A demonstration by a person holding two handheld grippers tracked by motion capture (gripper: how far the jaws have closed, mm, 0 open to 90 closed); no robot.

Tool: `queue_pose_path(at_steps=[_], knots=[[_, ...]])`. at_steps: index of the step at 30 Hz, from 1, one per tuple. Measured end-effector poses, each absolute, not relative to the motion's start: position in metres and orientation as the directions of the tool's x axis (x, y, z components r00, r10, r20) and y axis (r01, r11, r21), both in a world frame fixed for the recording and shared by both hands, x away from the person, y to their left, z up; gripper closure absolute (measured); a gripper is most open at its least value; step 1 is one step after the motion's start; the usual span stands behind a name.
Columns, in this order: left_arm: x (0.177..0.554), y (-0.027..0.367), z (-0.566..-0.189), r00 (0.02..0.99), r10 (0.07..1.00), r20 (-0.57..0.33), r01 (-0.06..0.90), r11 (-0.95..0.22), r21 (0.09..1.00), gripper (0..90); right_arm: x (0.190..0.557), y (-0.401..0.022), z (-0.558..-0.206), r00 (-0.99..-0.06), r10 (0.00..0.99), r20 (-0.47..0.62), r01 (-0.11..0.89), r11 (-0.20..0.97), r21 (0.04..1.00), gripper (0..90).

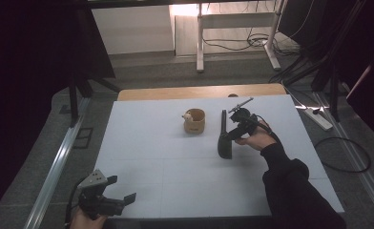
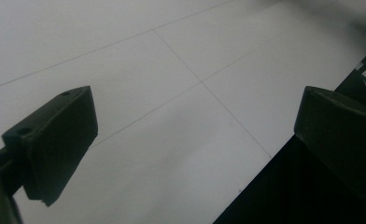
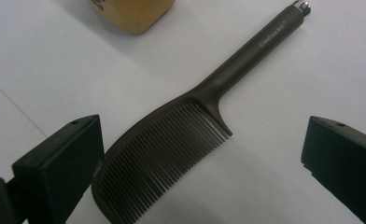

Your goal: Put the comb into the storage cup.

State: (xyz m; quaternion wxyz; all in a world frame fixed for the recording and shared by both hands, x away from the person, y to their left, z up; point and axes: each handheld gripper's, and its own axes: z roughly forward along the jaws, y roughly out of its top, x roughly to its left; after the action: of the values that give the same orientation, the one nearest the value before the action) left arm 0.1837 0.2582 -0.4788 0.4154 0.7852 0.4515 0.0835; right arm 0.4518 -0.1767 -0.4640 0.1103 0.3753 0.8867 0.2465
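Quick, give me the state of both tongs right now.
Left tongs: open, holding nothing, over bare table.
Right tongs: open, jaws on either side of the dark comb, not closed on it.

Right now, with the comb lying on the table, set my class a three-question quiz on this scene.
1. True or false: the right gripper is clamped on the comb.
2. Which stands beside the comb's handle: A a wooden cup, B a plate, C a bottle?
3. The left gripper hangs over the table's ____ edge.

Key: 1 false, its jaws stand open either side of the comb; 2 A; 3 near.
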Motion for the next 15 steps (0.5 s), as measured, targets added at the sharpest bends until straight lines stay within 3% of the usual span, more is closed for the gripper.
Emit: queue_pose_path(at_steps=[15], knots=[[0.184, 0.258, -0.479, 0.582, 0.776, -0.244, 0.639, -0.250, 0.728, 0.4, 0.467, -0.164, -0.470, -0.692, 0.721, -0.035, 0.614, 0.613, 0.497, 0.0]])
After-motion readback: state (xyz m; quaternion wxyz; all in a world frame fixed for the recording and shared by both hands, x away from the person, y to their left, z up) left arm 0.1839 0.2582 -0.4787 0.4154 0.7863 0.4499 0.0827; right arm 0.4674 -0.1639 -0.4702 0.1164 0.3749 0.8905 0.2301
